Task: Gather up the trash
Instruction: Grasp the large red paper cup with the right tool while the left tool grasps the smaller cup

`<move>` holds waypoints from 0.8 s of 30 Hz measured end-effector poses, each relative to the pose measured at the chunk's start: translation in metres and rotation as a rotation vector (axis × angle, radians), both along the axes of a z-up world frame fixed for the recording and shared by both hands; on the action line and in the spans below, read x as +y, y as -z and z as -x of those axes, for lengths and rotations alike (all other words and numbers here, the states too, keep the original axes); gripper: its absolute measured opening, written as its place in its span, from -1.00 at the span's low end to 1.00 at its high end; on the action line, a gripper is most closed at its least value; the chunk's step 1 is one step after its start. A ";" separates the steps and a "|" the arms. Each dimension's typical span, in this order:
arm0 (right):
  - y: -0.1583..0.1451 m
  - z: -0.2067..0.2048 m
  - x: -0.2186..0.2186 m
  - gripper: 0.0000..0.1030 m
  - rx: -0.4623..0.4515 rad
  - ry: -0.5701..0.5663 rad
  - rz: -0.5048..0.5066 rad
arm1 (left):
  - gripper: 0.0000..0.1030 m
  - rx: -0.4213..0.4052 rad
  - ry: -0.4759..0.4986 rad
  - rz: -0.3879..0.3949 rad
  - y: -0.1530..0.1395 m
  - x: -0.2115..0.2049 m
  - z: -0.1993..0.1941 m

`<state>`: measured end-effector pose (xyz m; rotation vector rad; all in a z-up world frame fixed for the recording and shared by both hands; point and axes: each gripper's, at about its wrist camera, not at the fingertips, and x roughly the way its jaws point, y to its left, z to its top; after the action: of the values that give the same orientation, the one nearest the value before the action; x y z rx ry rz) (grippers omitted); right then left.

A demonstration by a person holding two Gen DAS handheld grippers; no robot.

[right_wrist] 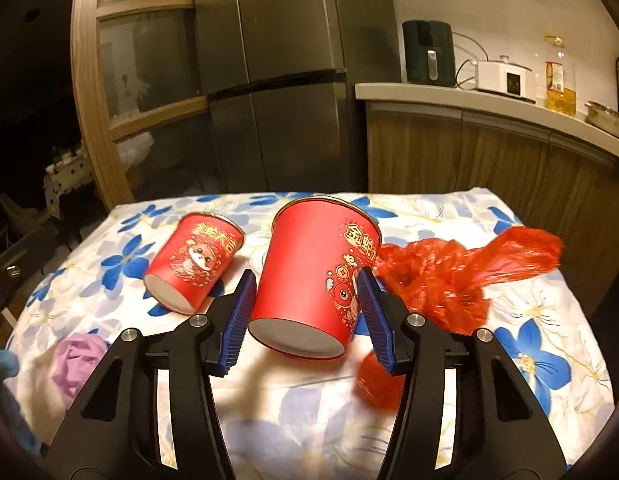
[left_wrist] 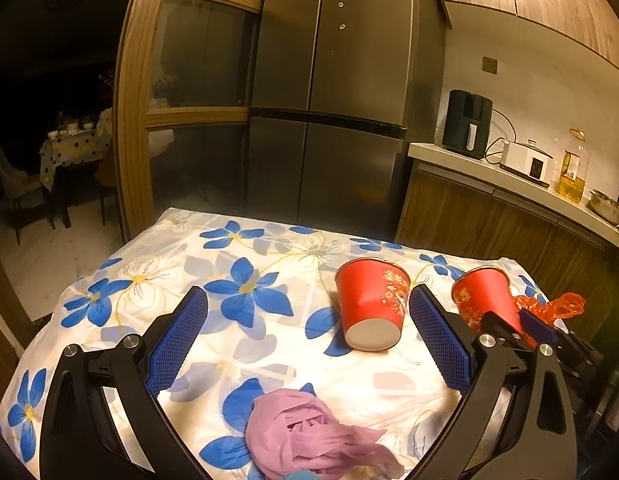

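Right wrist view shows your right gripper (right_wrist: 307, 308) pinching the red paper cup (right_wrist: 313, 276) near its base; it is light and crushes easily, so squeeze gently. Left gripper (left_wrist: 309, 332) is spread wide.

Black claw (right_wrist: 305, 312) arms, ribbed blue pads, silver screws.

Left claw (left_wrist: 308, 300) gapes wide, tilted downward; right claw (right_wrist: 305, 280) pinches something, tilted downward.
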<state>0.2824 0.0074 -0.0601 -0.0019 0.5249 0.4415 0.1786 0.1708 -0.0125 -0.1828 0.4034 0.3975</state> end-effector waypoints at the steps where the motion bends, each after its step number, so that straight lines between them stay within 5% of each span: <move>1: -0.003 0.004 -0.004 0.00 -0.011 -0.001 -0.011 | 0.87 0.000 0.002 0.000 -0.001 -0.001 -0.002; 11: -0.031 0.035 -0.050 0.01 -0.108 0.044 -0.107 | 0.87 0.059 0.044 0.000 0.011 -0.025 -0.050; 24: -0.033 0.049 -0.081 0.00 -0.126 0.055 -0.143 | 0.78 0.184 0.037 0.003 0.042 -0.023 -0.108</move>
<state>0.2332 -0.0732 -0.0266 0.1207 0.3680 0.4214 0.2871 0.1483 -0.0550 -0.1418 0.5881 0.3790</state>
